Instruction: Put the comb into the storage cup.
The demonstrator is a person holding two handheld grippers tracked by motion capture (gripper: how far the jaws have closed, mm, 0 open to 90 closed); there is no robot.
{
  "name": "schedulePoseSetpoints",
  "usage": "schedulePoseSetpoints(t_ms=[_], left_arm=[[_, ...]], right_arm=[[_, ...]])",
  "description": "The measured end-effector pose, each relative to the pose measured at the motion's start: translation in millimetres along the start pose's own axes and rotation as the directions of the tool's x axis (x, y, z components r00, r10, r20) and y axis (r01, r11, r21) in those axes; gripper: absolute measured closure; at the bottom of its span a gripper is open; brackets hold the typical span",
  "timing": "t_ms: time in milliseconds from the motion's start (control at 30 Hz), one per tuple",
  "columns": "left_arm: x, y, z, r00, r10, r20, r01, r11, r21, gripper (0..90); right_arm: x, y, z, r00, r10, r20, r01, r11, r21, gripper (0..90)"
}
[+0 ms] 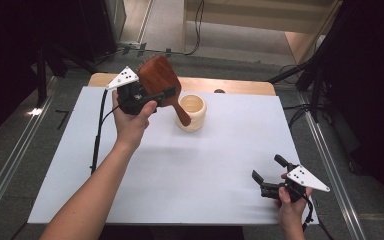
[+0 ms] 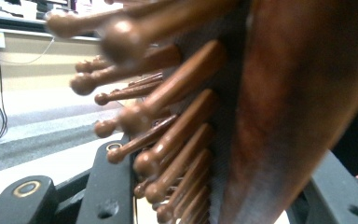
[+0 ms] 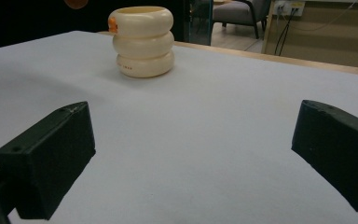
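Observation:
A reddish-brown wooden hairbrush (image 1: 161, 82) is held up in the air by my left gripper (image 1: 152, 96), which is shut on its paddle head; the handle slants down toward a cream ribbed cup (image 1: 191, 112) on the white table cover. In the left gripper view the brush back (image 2: 298, 102) and its round-tipped wooden pins (image 2: 168, 140) sit between the black jaws. My right gripper (image 1: 269, 172) rests near the front right of the cover, open, with nothing between its jaws. The right gripper view has the cup (image 3: 142, 41) standing upright far ahead of the spread jaws.
The white cover (image 1: 180, 165) lies over a wooden table (image 1: 230, 86) whose far edge shows behind it. Metal floor rails (image 1: 10, 150) run along both sides. Dark stands and cables (image 1: 305, 75) crowd the far right; a chair (image 3: 240, 11) stands beyond the table.

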State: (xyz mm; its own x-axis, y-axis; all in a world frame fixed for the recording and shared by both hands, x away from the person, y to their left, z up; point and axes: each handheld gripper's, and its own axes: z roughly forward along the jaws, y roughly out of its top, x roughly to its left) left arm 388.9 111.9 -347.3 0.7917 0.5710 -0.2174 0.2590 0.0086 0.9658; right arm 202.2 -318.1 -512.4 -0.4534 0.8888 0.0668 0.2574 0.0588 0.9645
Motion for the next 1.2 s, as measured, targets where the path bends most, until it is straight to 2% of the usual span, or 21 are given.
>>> schedulePoseSetpoints(t_ms=[500, 933, 1200], left_arm=[[11.1, 6.3, 19.4, 0.9994, 0.009, -0.032, -0.01, 0.9998, -0.018, 53.5], [20.7, 2.5, 38.3, 0.9986, -0.005, -0.052, 0.004, 0.9997, -0.024, 53.4], [24.4, -0.2, 48.4, 0.9968, 0.009, -0.08, -0.011, 0.9997, -0.021, 53.2]], right_arm=[[-0.2, -0.4, 0.0, 1.0, 0.005, 0.0, -0.005, 1.0, -0.001, 0.0], [-1.1, -0.6, -0.2, 0.9999, 0.011, -0.002, -0.011, 1.0, -0.007, 0.0], [-1.5, -0.7, -0.3, 0.9999, 0.015, -0.006, -0.015, 1.0, -0.008, 0.0]])
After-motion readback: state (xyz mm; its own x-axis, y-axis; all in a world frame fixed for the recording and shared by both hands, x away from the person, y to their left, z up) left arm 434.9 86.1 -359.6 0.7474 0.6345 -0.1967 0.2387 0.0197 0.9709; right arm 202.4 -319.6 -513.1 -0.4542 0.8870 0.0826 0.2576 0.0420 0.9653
